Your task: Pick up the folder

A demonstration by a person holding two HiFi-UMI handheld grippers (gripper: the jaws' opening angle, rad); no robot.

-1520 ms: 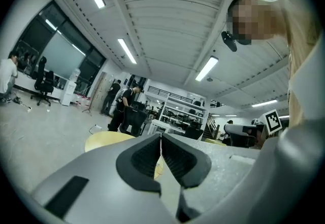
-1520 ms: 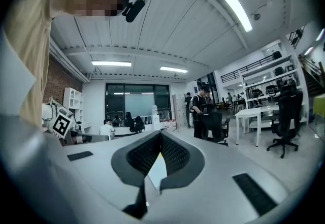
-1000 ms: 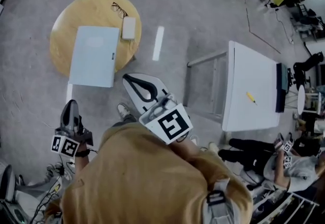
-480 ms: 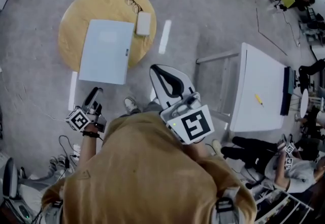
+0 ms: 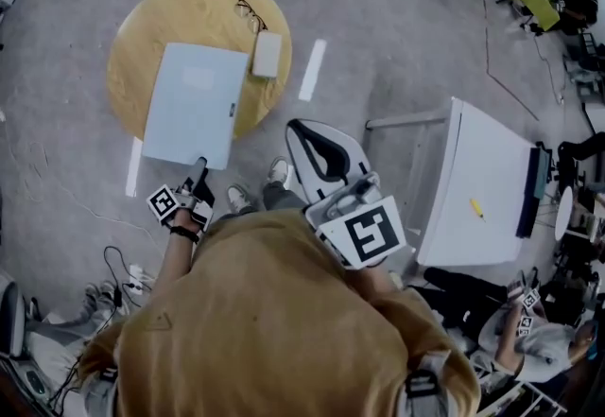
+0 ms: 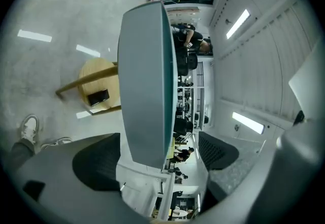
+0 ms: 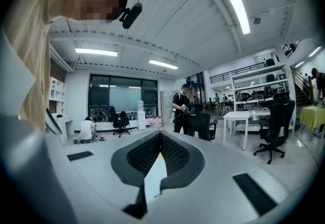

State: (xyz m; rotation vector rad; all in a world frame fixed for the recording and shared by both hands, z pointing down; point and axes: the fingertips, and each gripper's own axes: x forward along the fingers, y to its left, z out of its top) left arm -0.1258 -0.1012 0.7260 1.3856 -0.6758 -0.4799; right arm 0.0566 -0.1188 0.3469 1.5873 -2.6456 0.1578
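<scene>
1. Pale-blue folder (image 5: 189, 103) lay flat on round wooden table (image 5: 142, 18), w/ its near edge overhanging the rim on the person's side.
2. Left gripper (image 5: 200, 163) sat at the folder's near right corner. In left gripper view the folder (image 6: 144, 81) showed edge-on btwn the jaws. Jaws stood wide apart and had just been opening. Pads (image 6: 96, 163) were clear of the folder, so it was released, not grasped.
3. Right gripper (image 5: 301, 128) was held in front of the person's chest, well apart from the round table. Right gripper view showed its jaws clenched together, tips meeting.
4. Small white flat case (image 5: 267, 54) lay just beside the folder's far right corner, w/ eyeglasses (image 5: 250, 14) just beyond it nr the far rim.
5. Grey floor had a white tape strip (image 5: 312, 70) beside the round table. Person's shoe (image 5: 236, 199) was nr the left gripper.
6. White rectangular table (image 5: 482, 169) stood off to the right w/ a small yellow item (image 5: 476, 208) on top; couldn't tell what it was.
</scene>
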